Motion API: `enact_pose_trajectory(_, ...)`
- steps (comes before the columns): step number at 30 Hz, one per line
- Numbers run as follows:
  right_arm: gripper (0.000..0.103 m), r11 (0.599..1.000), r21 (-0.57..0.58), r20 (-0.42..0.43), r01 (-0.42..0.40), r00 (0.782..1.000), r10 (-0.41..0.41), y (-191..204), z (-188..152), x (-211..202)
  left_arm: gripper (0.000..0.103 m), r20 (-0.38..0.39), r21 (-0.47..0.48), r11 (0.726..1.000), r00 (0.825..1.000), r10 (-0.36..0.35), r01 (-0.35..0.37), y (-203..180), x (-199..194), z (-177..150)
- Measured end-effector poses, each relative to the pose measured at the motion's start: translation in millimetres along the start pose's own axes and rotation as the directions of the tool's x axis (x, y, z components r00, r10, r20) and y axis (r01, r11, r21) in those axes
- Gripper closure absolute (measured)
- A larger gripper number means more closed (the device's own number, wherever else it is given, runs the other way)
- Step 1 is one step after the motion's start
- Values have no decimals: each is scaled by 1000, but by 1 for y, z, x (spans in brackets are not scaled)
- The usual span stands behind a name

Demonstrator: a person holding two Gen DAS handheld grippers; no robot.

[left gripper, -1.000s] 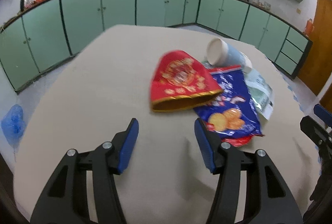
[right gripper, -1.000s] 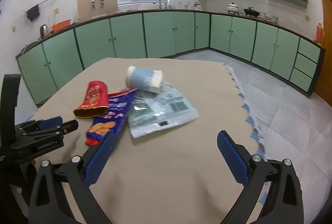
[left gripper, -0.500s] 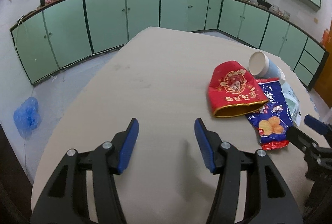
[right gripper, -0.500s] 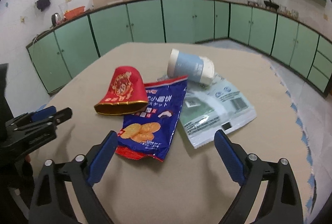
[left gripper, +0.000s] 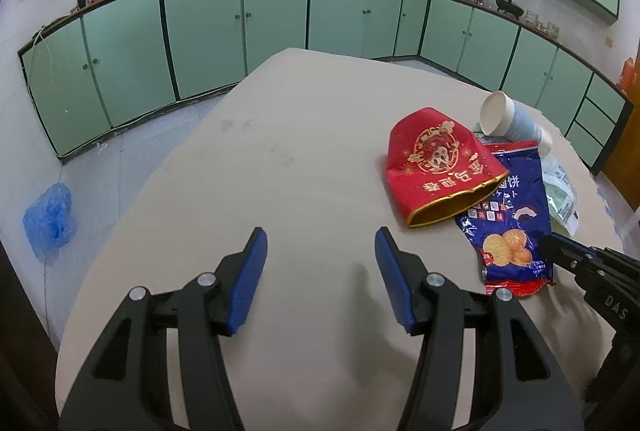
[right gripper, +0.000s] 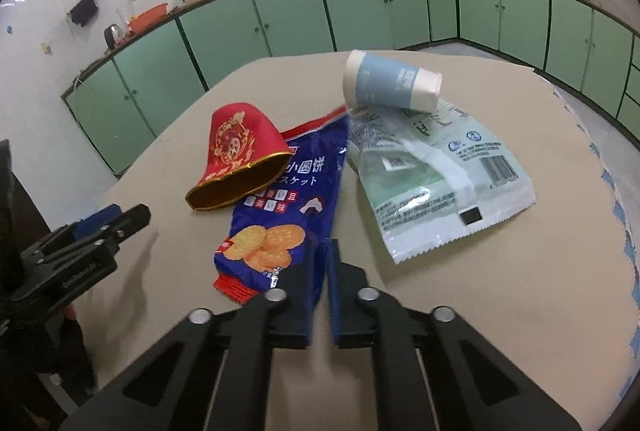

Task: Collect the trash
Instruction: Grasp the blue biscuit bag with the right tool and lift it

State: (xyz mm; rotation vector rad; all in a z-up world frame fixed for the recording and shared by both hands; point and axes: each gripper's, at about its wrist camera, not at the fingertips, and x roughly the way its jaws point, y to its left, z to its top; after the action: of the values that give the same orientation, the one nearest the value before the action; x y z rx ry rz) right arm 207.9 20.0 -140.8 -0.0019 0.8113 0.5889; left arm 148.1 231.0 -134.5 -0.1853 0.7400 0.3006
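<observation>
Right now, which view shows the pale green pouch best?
The right wrist view: the pale green pouch lies nearly whole, barcode visible, one end under the paper cup. The left wrist view shows only a sliver beyond the blue biscuit bag.

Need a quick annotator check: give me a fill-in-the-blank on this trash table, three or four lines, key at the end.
1. The paper cup lies on its ____.
2. The red cup partly rests on the ____ biscuit packet.
3. The right tool is shut on the near edge of the biscuit ____.
4. The left tool is open over bare ____.

Missing words: side; blue; packet; table
</observation>
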Motion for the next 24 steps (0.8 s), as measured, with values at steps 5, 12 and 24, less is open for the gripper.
enact_pose_trajectory(5,101,1000,12,52,-18,999,17,-2,1,-22,48,5,3,1000,1000,-13,13,-5,-1,2)
enact_pose_trajectory(12,101,999,32,114,5,993,-8,-14,17,-47,43,31,14,999,999,-44,43,-19,-6,12)
enact_pose_trajectory(24,101,995,100,160,0,987,-16,-39,37,-48,24,50,56,994,995,-91,88,-64,10,33)
